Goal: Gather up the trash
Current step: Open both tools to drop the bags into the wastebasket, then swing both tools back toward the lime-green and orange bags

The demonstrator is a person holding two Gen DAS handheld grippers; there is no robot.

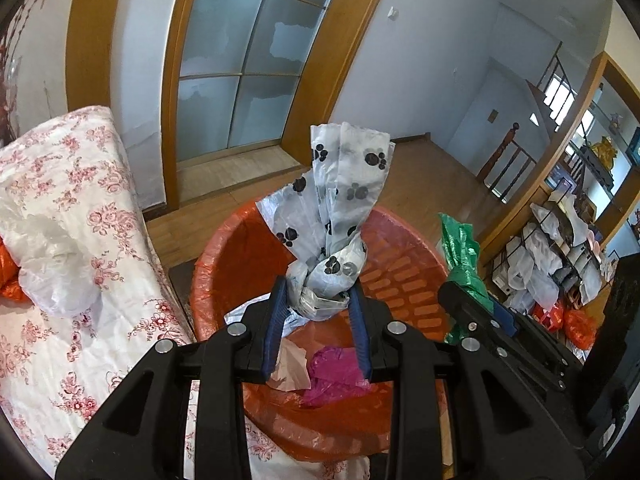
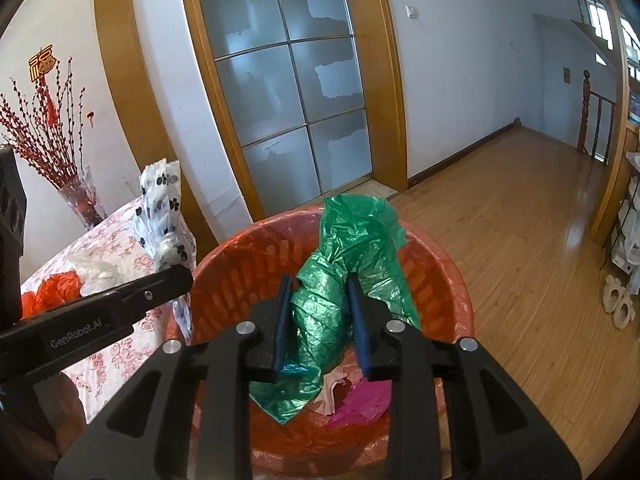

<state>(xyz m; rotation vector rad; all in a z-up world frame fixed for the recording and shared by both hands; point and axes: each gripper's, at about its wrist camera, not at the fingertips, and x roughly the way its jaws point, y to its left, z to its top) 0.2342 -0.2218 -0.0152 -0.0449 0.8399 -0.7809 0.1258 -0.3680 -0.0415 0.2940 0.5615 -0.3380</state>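
- Left wrist view: the left gripper (image 1: 320, 300) has its blue-padded fingers (image 1: 276, 320) partly closed on the knotted part of a white plastic bag printed with black paw marks (image 1: 340, 208), whose loose end stands up above the knot.
- That bag hangs over the near-left part of a round orange-red plastic basket lined with a thin orange bag (image 1: 224, 256).
- Down in the basket lie a crumpled magenta plastic piece (image 1: 336, 376) and a pale pink crumpled paper (image 1: 292, 364).
- Left of the basket is a tabletop under a white cloth with red flowers (image 1: 80, 184); on it lie a clear crumpled plastic bag (image 1: 52, 260) and, at the left edge, an orange plastic bag (image 1: 10, 276).
- Right wrist view: the right gripper (image 2: 320, 304) has its fingers (image 2: 356, 312) partly closed on a crinkled green plastic bag (image 2: 352, 232), held over the middle of the same basket (image 2: 452, 288).
- The green bag's lower end droops toward the magenta piece (image 2: 364, 400) and the pink paper (image 2: 332, 388).
- Far left on the tabletop (image 2: 112, 240) stands a glass vase with red-budded branches (image 2: 80, 196).
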